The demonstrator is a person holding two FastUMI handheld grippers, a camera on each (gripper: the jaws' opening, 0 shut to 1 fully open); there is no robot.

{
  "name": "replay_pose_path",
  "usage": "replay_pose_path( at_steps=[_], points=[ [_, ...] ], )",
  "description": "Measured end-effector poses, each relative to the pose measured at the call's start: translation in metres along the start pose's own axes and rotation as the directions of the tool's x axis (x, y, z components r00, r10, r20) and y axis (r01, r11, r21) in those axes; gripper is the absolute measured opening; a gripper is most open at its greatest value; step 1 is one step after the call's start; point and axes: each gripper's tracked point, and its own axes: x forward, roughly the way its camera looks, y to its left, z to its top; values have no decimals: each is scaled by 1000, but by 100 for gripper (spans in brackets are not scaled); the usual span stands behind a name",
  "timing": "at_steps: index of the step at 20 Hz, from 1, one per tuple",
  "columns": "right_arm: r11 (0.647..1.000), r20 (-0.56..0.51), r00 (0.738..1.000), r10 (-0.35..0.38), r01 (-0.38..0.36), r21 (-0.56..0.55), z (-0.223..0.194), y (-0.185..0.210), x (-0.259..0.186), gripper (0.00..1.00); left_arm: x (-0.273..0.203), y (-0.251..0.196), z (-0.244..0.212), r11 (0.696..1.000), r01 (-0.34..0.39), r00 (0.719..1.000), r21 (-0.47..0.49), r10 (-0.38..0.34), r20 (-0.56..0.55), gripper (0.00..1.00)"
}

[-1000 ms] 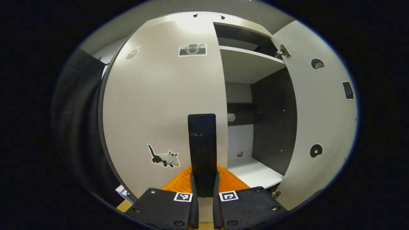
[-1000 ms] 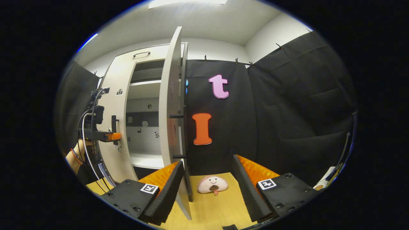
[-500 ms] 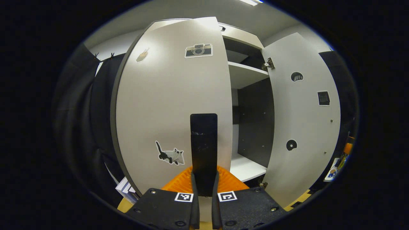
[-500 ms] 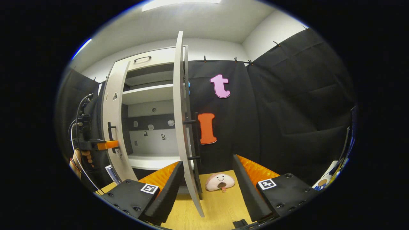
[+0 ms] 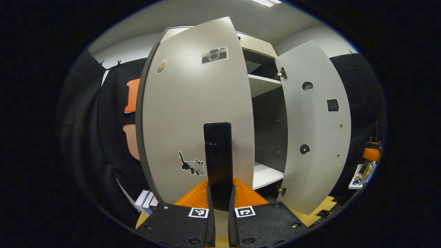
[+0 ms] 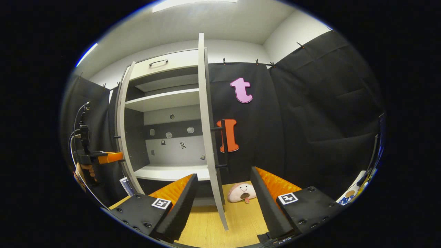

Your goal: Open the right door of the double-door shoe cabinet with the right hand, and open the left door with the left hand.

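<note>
Now left gripper (image 5: 219, 193) fingers clamp the left door's handle (image 5: 217, 155), right gripper (image 6: 224, 196) fingers spread; best swing along the hinge arc

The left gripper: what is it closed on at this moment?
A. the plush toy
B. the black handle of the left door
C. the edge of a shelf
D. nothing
B: the left gripper pinches the upright black handle of the left door.
</note>
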Motion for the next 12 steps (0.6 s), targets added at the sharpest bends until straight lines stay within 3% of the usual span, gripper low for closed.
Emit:
replay_pose_path(
  at_steps=[7, 8, 10, 11, 12],
  points=[
    [999, -8, 999, 40, -40, -8, -6, 28, -2, 97, -10, 12, 2, 1000, -18, 1000, 0, 18, 8, 14],
    [999, -9, 999, 43, -43, -9, -6, 32, -2, 89, -11, 14, 2, 1000, -27, 1000, -2, 27, 11, 14],
    [999, -12, 999, 51, -51, -14, -9, 38, -2, 89, -12, 20, 2, 999, -47, 999, 20, 47, 15, 11],
    [998, -14, 998, 55, -55, -14, -9, 41, -2, 97, -13, 25, 3, 998, -57, 998, 26, 57, 19, 12],
    [998, -17, 998, 59, -59, -12, -9, 43, -2, 97, -14, 28, 4, 997, -68, 998, 26, 68, 19, 8]
  ],
)
